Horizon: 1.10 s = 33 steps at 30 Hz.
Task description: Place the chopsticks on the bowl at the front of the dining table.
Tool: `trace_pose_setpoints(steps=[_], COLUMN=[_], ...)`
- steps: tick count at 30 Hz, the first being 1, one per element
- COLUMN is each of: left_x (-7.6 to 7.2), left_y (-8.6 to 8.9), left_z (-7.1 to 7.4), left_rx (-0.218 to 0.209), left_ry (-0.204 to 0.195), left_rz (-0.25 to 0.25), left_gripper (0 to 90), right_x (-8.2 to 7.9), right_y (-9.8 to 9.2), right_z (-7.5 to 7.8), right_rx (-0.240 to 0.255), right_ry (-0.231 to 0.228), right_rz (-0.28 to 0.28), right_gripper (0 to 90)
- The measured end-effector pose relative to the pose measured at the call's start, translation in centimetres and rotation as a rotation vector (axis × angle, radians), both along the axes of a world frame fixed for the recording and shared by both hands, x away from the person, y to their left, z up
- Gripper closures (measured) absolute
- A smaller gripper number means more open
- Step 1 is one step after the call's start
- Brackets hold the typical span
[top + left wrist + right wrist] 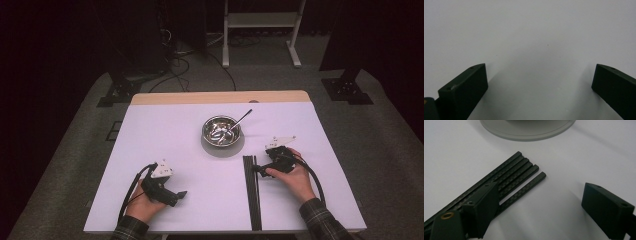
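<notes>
L tool (181, 194), held in the person's left hand (145, 204), sits low on the white worktop (165, 130) w/ jaws spread wide apart; in the left gripper view they frame bare worktop (536, 37) & grip nothing. The black rods (252, 192) lie well off to this tool's right, as the high view has it, apart from it.

R tool (254, 168), held in the right hand (292, 176), points toward the rods' far end. Jaws are open, nothing clamped. In the right gripper view the R tool (539, 202) has its left jaw sitting over the outer rods of the bundle; can't tell if it touches them. The rods (519, 172) run from under that jaw up & ahead, laid side by side, flat on the worktop (579, 160). One rod, the nearest to the gap, lies slightly apart from the rest, its end reaching in front of the space betw. the jaws. Right jaw stands clear on bare worktop, well apart from all rods.

Beyond the rod ends, ahead of the R tool: grey disc (529, 132), w/ a steel bowl (221, 131) on it & a spoon (241, 120) leaning out over the bowl's rim, as the high view shows. Bowl is near the rods' far end but not touching.
</notes>
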State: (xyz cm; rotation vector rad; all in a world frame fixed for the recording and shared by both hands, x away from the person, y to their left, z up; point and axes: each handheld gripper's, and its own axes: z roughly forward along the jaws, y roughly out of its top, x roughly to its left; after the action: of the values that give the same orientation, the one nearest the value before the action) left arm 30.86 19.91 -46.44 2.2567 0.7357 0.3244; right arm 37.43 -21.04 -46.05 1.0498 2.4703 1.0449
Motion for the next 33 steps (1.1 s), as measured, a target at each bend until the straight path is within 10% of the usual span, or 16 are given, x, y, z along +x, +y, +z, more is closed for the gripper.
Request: trace_pose_setpoints(steps=[33], left_x=[0.0], left_y=[0.0], left_z=[0.0], left_rx=[0.000], left_ry=[0.000], left_rz=[0.000], left_gripper=[0.0], right_x=[-3.1], right_y=[0.3], right_z=[0.0], right_rx=[-0.035], right_ry=[-0.011], right_rz=[0.024], right_gripper=[12.8])
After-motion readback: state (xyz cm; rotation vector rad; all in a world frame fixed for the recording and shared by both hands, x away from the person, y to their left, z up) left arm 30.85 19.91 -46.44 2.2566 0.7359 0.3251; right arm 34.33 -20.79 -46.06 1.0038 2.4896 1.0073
